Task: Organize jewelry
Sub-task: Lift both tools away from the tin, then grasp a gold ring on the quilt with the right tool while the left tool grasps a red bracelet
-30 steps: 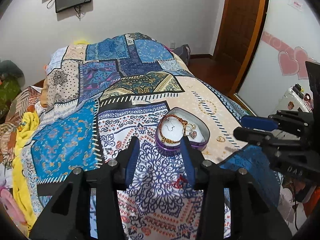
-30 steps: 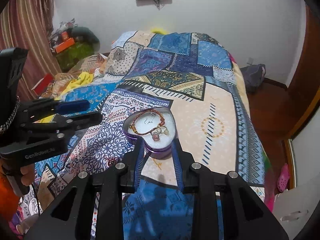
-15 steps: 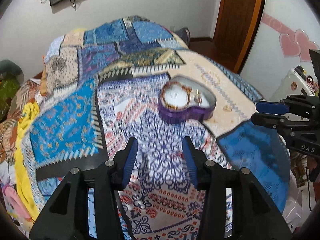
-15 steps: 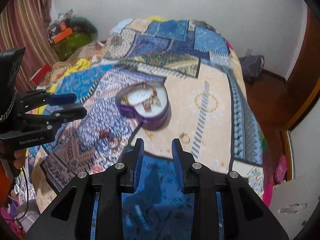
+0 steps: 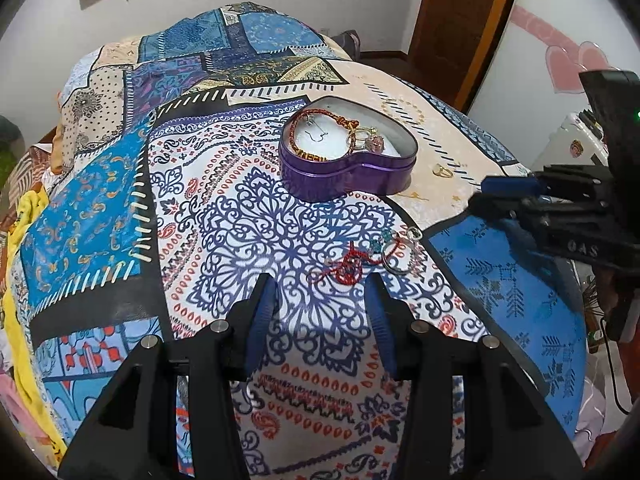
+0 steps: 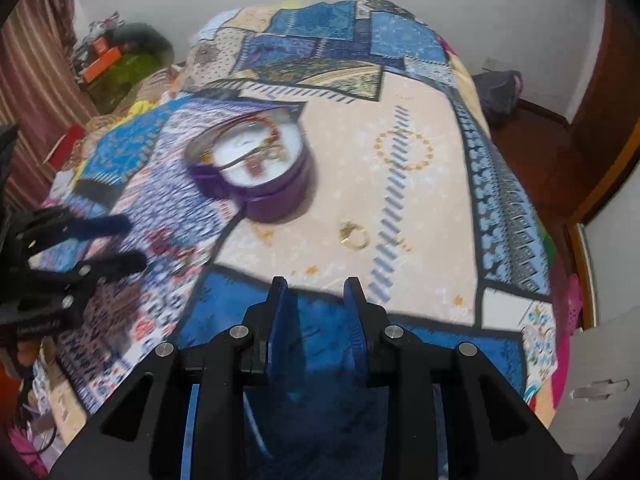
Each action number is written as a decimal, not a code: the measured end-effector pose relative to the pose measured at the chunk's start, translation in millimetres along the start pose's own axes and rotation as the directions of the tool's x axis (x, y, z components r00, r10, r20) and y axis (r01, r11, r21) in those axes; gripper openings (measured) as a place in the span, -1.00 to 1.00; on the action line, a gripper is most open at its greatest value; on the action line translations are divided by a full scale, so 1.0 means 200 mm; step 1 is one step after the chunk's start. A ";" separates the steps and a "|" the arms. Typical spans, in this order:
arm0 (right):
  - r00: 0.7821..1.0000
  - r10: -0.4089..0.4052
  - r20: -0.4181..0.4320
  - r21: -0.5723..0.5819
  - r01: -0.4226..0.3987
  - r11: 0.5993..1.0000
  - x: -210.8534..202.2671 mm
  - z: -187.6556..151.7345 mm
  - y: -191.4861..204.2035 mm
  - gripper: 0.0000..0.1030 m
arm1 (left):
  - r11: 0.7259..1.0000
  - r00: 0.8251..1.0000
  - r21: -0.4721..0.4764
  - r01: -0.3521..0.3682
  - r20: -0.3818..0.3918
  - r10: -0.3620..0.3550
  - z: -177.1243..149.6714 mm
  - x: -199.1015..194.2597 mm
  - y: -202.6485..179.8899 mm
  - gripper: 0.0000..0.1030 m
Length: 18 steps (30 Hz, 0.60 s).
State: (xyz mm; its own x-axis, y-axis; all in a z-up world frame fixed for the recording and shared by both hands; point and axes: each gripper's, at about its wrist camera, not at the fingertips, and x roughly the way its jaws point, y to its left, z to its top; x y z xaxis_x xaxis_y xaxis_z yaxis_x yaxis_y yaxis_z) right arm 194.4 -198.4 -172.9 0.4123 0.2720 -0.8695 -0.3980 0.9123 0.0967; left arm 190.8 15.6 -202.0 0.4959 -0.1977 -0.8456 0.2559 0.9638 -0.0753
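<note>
1. Jewelry lies in two loose lots on the patchwork bedspread [image 5: 92, 216], and both pairs of tongs hang above it with nothing in them: the left tongs [image 5: 320, 292] spread wide, the right tongs [image 6: 316, 288] parted more narrowly.
2. Just ahead of the left tongs sits a tangle of red cord bracelet [image 5: 352, 266], silver ring [image 5: 394, 258] and small beads. A pinch there could lift the whole knot, or catch the cloth with it, since the pieces overlap.
3. Ahead of the right tongs, a small gold ring [image 6: 354, 236] lies flat on the cream patch. It is thin and may skid or sink into the soft bedding under the pads.
4. Beyond both stands the purple heart-shaped tin [image 5: 348, 168], already holding a red-and-gold bangle [image 5: 316, 136] and charms. It rests on yielding bedding, so a nudge could tip it and spill them.
5. The right view is blurred, so fine aim looks risky.
</note>
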 end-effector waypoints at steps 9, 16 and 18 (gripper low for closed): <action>1.000 0.000 -0.009 0.033 0.001 0.999 0.11 0.07 -0.09 -0.49 | 1.000 1.000 -0.016 0.023 0.021 -0.023 0.03 0.04 0.02 -0.11; 1.000 0.008 0.019 0.012 -0.008 1.000 0.15 0.08 -0.08 -0.49 | 0.999 0.998 0.000 0.043 0.039 -0.043 0.02 0.06 0.00 -0.11; 1.000 0.017 0.021 0.017 -0.017 1.000 0.15 0.08 -0.09 -0.49 | 0.999 0.998 0.001 0.045 0.042 -0.045 0.03 0.06 -0.01 -0.12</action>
State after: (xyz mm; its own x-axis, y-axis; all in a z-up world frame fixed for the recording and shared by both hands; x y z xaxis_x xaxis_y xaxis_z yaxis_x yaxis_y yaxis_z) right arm 226.4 -201.6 -192.3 0.4228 0.2936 -0.8574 -0.3907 0.9127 0.1198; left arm 200.5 9.9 -209.2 0.5182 -0.2487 -0.8183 0.2792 0.9536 -0.1129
